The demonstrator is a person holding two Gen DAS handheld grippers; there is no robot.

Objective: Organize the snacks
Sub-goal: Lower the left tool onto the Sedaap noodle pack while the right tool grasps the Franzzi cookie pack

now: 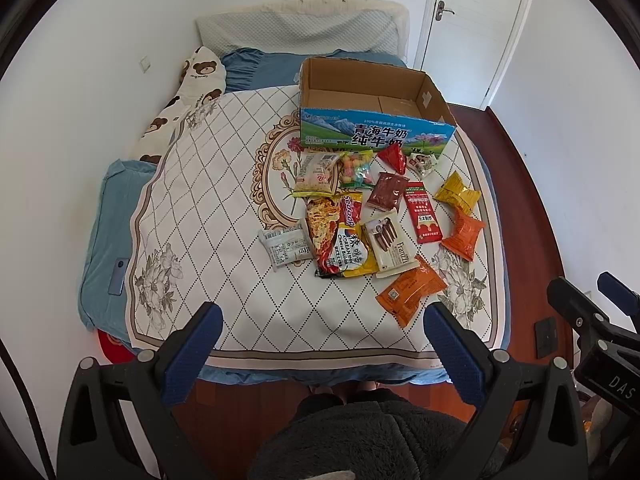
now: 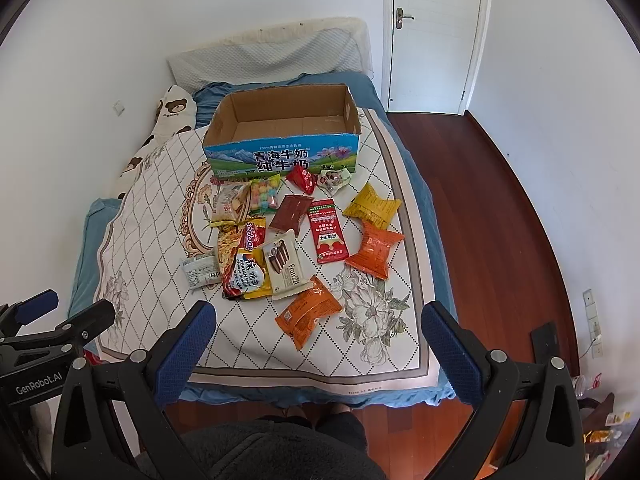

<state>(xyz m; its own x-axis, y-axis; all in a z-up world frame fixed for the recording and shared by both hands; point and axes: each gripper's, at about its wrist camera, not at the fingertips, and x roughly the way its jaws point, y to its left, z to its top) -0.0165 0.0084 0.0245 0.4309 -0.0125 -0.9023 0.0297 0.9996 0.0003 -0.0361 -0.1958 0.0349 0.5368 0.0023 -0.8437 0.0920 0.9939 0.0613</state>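
An open, empty cardboard milk box [image 1: 436, 98] [image 2: 224, 120] stands on the bed behind several snack packets. Nearest me lies an orange packet [image 1: 412, 290] [image 2: 308, 312]. Beyond it lie a white Franzzi wafer pack [image 1: 390, 242] [image 2: 284, 266], a noodle pack [image 1: 340, 240] [image 2: 242, 264], a red sachet [image 1: 422, 212] [image 2: 328, 230] and more orange and yellow packets [image 2: 374, 250]. My left gripper [image 1: 322, 320] is open and empty above the bed's near edge. My right gripper [image 2: 318, 320] is open and empty too, and also shows in the left wrist view [image 1: 592, 300].
The bed has a white patterned cover [image 1: 224, 184] and pillows at its head. A bear-print cushion [image 1: 188, 92] lies at the left. A phone [image 1: 118, 276] lies on the blue sheet. Wooden floor [image 2: 500, 220] runs on the right to a white door [image 2: 432, 28].
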